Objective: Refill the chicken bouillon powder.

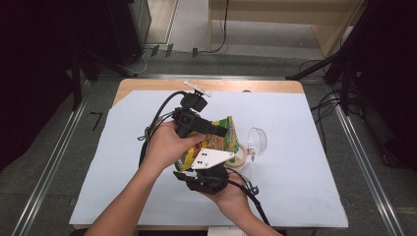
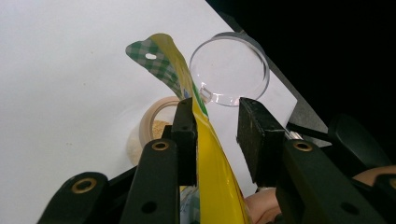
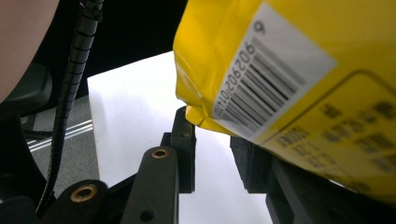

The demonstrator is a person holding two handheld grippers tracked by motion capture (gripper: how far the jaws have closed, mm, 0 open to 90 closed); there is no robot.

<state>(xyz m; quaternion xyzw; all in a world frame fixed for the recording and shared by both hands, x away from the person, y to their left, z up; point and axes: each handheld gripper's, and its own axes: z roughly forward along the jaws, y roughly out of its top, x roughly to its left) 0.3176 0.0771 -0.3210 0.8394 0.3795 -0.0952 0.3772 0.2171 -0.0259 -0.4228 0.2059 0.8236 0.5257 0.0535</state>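
Overhead, both hands meet at mid-table: left gripper (image 1: 223,132) and right gripper (image 1: 212,164) on a yellow snack pouch (image 1: 216,145) held above the white table sheet (image 1: 295,162). Pouch hides the jaw tips from above

Left gripper view adds detail: pouch (image 2: 212,158) runs edge-on up between the jaws, lying against the left pad, a clear gap to the right pad; jaws partly open, grip not certain. Green-checked top edge with hang hole tilts away. Beyond it a clear plastic cup (image 2: 231,70) on its side, mouth toward the camera, and a tan tape-like ring (image 2: 156,119) flat on the sheet, just beside the cup

Right gripper view: pouch's back face with barcode (image 3: 275,79) overhangs the right-hand jaw, corner down between the jaws; partly open, cannot tell whether pads press. Black ribbed cable (image 3: 70,93) crosses left

High view places cup (image 1: 256,141) and ring (image 1: 238,156) right of the pouch
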